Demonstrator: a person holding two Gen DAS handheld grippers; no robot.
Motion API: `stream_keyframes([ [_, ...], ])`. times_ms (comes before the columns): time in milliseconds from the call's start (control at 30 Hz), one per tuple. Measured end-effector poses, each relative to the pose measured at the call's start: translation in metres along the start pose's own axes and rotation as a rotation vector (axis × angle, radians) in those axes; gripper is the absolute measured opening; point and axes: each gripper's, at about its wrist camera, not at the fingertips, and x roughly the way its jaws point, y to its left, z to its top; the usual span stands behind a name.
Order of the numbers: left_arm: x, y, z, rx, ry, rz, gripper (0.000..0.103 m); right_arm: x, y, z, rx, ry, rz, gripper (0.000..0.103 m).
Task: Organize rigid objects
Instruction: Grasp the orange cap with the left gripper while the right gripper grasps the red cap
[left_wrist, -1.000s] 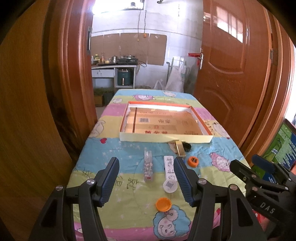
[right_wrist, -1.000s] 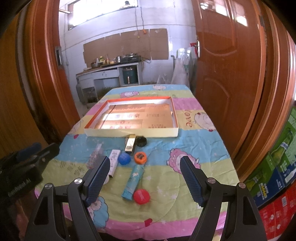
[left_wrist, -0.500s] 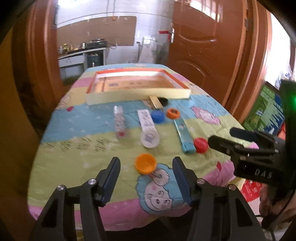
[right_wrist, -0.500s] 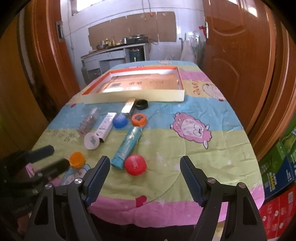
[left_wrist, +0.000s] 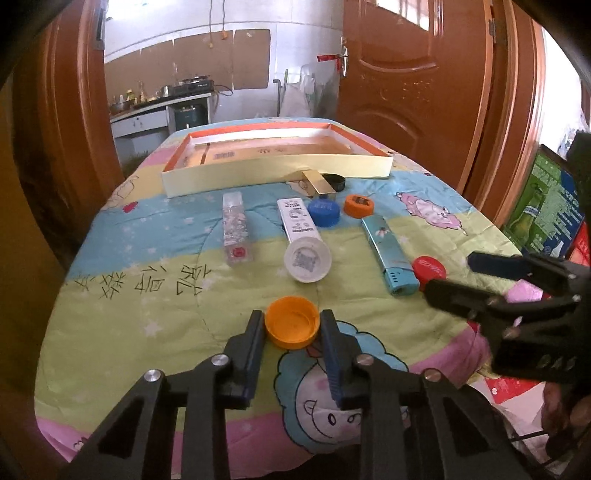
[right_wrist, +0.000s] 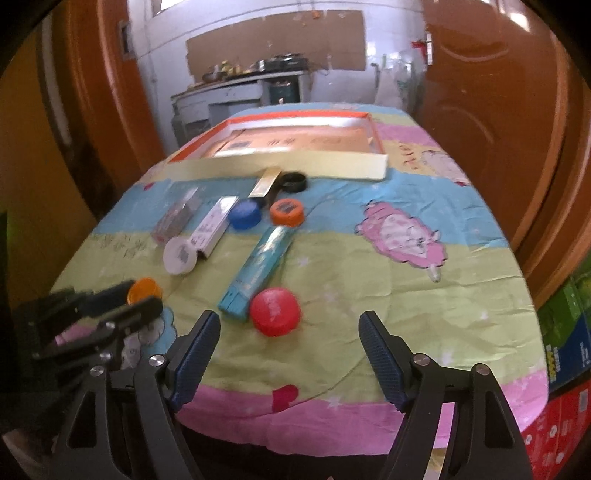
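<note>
The table (left_wrist: 122, 280) under its cartoon-print cloth carries everything here, and at its far end sits the big shallow cardboard tray (left_wrist: 277, 173), orange-rimmed with a pale front wall. It looks like the place all this is headed, and right now I see nothing loose in it, only the printed cardboard floor. The clutter is strung out in front of it: a teal flat box (left_wrist: 388, 254) lying lengthwise, a white box (left_wrist: 297, 218) with a round white lid (left_wrist: 307, 258) leaning on its near end, a clear rectangular bottle (left_wrist: 236, 230) on its side, a gold bar-shaped item (left_wrist: 319, 181) touching the tray wall beside a black ring (left_wrist: 334, 181). Then the caps: blue cap (left_wrist: 324, 213), small orange cap (left_wrist: 359, 205), red cap (right_wrist: 274, 311) just beside the teal box's near end. Nearest the edge is the open-side-up orange bottle cap (left_wrist: 292, 326), and the left tongs (left_wrist: 291, 325) have just been closing round it, pads against its two sides, apparently clamped on it, though it is not yet lifted off the cloth. The right tongs (right_wrist: 288, 332) have just narrowed slightly but remain wide apart and empty, poised just short of the red cap, probably their pick.
</note>
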Motion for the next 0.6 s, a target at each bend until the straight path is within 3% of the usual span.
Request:
stream_keyframes([
  [67,-0.001,0.002,0.0,-0.009,0.0,-0.003,0.03,0.005,0.004,-0.002,-0.017,0.013,0.001,0.055],
  [133,-0.001,0.004,0.001,-0.017,0.001,-0.004,0.03,0.006,0.004,-0.002,-0.03,0.001,-0.021,0.05],
  [400,-0.002,0.005,0.003,-0.021,0.005,-0.006,0.03,0.014,0.008,0.004,-0.086,-0.011,-0.035,0.041],
  [467,-0.003,0.005,0.002,-0.02,0.003,-0.007,0.03,0.017,0.012,0.005,-0.11,-0.01,-0.042,0.031],
  [600,-0.008,0.007,0.005,-0.025,-0.011,-0.004,0.03,0.016,0.012,0.007,-0.111,-0.012,-0.04,0.031],
])
